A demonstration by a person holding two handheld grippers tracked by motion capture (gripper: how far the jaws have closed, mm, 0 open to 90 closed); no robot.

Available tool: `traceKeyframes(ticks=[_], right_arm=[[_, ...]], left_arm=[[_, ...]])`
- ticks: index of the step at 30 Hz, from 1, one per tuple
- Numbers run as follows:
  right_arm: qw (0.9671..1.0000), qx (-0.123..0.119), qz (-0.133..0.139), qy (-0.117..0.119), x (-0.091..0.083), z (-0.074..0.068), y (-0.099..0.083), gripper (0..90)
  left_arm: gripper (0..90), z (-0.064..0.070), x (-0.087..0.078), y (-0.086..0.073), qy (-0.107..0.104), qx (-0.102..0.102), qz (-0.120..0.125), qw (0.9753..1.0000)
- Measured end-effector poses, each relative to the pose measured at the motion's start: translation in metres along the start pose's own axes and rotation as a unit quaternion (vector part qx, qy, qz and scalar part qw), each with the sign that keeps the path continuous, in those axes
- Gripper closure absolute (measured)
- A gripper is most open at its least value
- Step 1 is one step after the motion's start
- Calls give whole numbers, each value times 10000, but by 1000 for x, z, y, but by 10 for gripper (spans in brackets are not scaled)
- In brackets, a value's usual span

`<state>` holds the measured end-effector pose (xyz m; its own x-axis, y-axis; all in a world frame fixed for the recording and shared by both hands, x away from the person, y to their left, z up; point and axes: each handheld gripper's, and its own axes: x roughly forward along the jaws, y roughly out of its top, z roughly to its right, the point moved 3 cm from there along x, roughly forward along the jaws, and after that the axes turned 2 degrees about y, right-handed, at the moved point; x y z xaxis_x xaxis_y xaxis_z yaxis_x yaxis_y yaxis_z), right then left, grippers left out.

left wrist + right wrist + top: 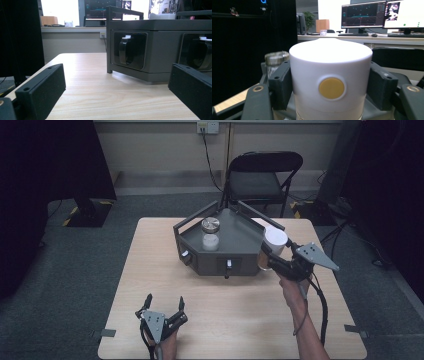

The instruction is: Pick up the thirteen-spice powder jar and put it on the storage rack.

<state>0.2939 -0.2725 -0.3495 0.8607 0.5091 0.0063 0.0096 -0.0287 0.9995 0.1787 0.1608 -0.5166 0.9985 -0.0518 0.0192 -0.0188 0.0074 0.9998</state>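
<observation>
Pale wood table [240, 320]. Dark grey tray [235, 237] at centre, one steel-lidded jar [210, 234] inside. White-capped jar [275, 245] at tray's right edge, clamped in right gripper [267, 255]; apparently mid-transfer, direction unclear. Left gripper [164, 303] near front edge, jaws wide, empty.

The left gripper [163, 303] is black, with two blocky jaws bearing round screw holes and a grey three-cornered plate dotted with small screws. The right gripper [266, 254] is black too, with brass-ringed holes on its arms, a grey plate, and a black cable trailing back. Both forearms are bare, no sleeves.
</observation>
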Motion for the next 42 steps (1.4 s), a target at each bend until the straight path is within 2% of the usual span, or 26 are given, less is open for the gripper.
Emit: traceKeyframes(ticks=[8,11,15,24,35,39,42], right_arm=[[10000,81,20,-2,27,3,16,303],[9999,49,-13,-114,38,0,19,302],[9996,153,-11,-239,52,-3,19,302],[9981,-14,-174,-594,82,-11,15,302],[9962,72,-283,-818,97,-14,3,302],[9958,-47,-347,-852,100,-17,1,302],[9958,-31,-342,-847,100,-18,-1,302]], left_arm=[[6,0,0,0,1,-1,1,10000],[6,0,0,0,4,-1,-1,10000],[6,0,0,0,4,-4,2,10000],[6,0,0,0,5,-3,2,10000],[6,0,0,0,4,-5,5,10000],[6,0,0,0,4,-6,4,10000],[6,0,0,0,4,-4,4,10000]])
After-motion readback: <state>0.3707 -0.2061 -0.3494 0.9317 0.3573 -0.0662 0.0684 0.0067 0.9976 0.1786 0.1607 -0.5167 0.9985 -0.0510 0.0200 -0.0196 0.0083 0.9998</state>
